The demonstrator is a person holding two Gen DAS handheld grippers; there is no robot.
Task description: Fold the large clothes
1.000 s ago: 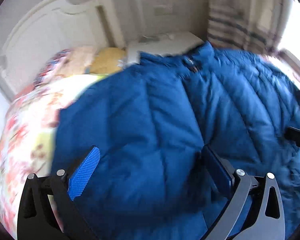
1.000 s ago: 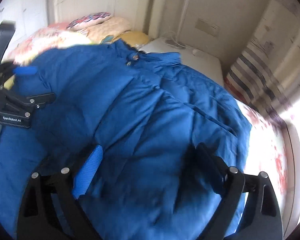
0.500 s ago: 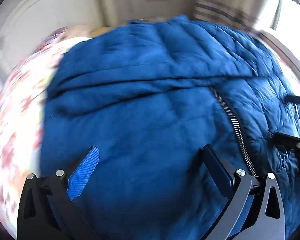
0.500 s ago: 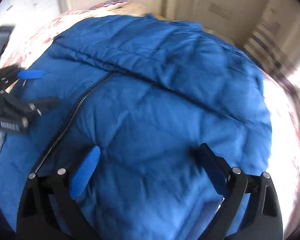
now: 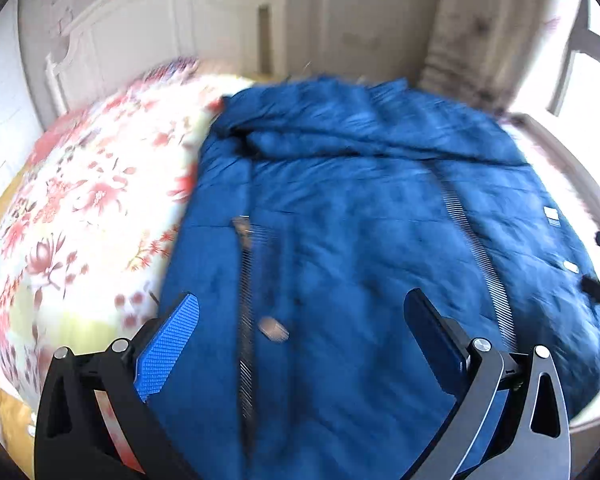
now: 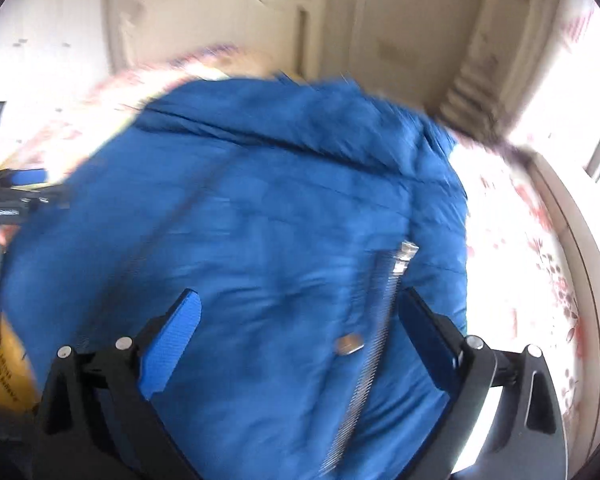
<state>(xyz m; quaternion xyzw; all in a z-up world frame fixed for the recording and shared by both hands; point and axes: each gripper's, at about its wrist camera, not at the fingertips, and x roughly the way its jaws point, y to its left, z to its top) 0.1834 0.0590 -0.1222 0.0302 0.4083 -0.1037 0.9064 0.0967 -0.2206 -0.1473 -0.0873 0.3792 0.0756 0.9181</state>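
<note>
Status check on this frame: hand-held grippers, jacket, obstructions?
Left hand-held gripper open, right hand-held gripper open. Blue jacket on floral bed, zipper undone. Nothing blocking.

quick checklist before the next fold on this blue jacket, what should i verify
1. Left gripper open, holding nothing: ok.
2. Right gripper open, holding nothing: ok.
3. Blue jacket lies on the floral bedspread: ok.
4. Jacket spread flat: not ok, a bunched ridge runs across the far end.
5. Zipper teeth clear of the grasp spot: not ok, the other zipper row runs between the right gripper's fingers.
6. Sleeves' position: cannot tell, frames are blurred.
</note>
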